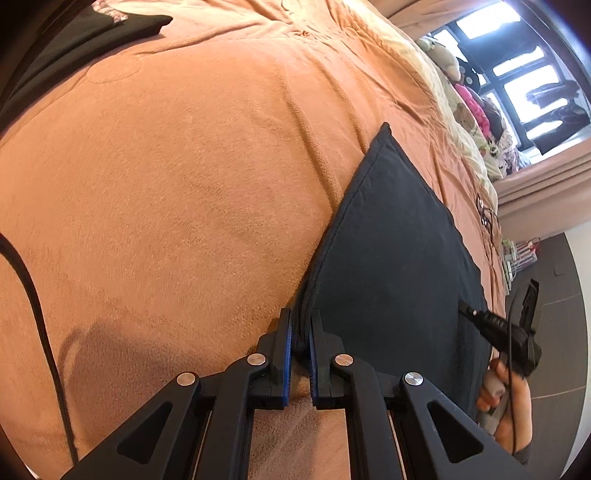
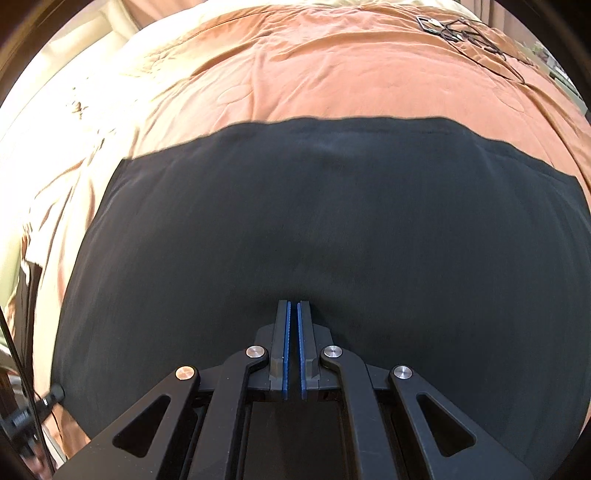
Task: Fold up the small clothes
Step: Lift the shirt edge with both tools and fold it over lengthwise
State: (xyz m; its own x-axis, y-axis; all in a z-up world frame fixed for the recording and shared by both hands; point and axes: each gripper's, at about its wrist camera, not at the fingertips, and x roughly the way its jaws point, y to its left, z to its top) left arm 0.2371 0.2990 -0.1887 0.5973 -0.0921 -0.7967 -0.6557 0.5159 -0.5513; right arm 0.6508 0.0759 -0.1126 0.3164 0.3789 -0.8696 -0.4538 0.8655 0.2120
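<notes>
A dark garment (image 2: 314,221) lies spread flat on the orange blanket (image 1: 166,166) of a bed, its far hem running straight across the right wrist view and its near corner gathered up at the bed's edge. We see the left tool (image 1: 301,345) clenched on that bunched corner, several layers of cloth pinched between its blue pads (image 1: 289,347). The right tool (image 2: 294,343) hovers over the middle of the cloth with its jaws drawn together and nothing between them; from the left view we can also make out a hand (image 1: 506,395) gripping its handle at the garment's right side. Another dark piece of clothing (image 1: 92,33) lies well apart near the top of the bed, and a tangle of thin cables (image 2: 476,37) rests on the blanket beyond the garment. We judge the risks plain enough: the left tool holds only a small bite of stacked layers, so a quick pull could let the lower layers slide out and leave the fold uneven. With the right tool grasping nothing, the far side has no anchor, and we think any lift from the left could drag the whole piece across the soft blanket and wrinkle it. The fleecy cover itself may cling to the fabric and skew the fold line.
</notes>
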